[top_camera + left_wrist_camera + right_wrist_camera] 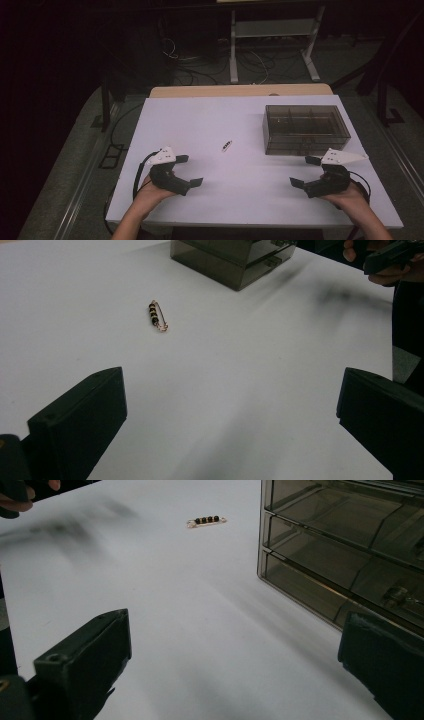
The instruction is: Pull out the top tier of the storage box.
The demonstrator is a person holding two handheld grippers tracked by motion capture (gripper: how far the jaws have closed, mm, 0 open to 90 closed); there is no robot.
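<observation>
High view: white rectangular tabletop (200,120) fills the middle of the frame, with dark floor and cables across the top. Left gripper (192,171) sits in the lower left of the frame, held in a hand (150,192) coming up from the bottom edge. Both black jaws are spread wide with nothing between them. Right gripper (302,171) is in the lower right, also hand-held, jaws likewise released and empty. Each carries a white three-cornered plate on top.

Small beaded safety pin with dark beads on a thin coppery wire (226,145) lies flat on the tabletop at frame centre, between the two grippers and a bit above them, well apart from both. Smoky translucent plastic drawer box (305,129) stands at centre right, just above the right gripper and not touching the pin.

Left gripper view: pin (157,315) is upper left of centre, lying at a slant on bare white surface, well ahead of the open jaws at the bottom corners. Box corner (235,260) is at top centre. The other hand and its gripper show at the top right edge.

Right gripper view: pin (206,520) lies near top centre, roughly level. Box (345,545) takes the upper right, stacked drawers visible through its walls, close to the right-hand jaw.
</observation>
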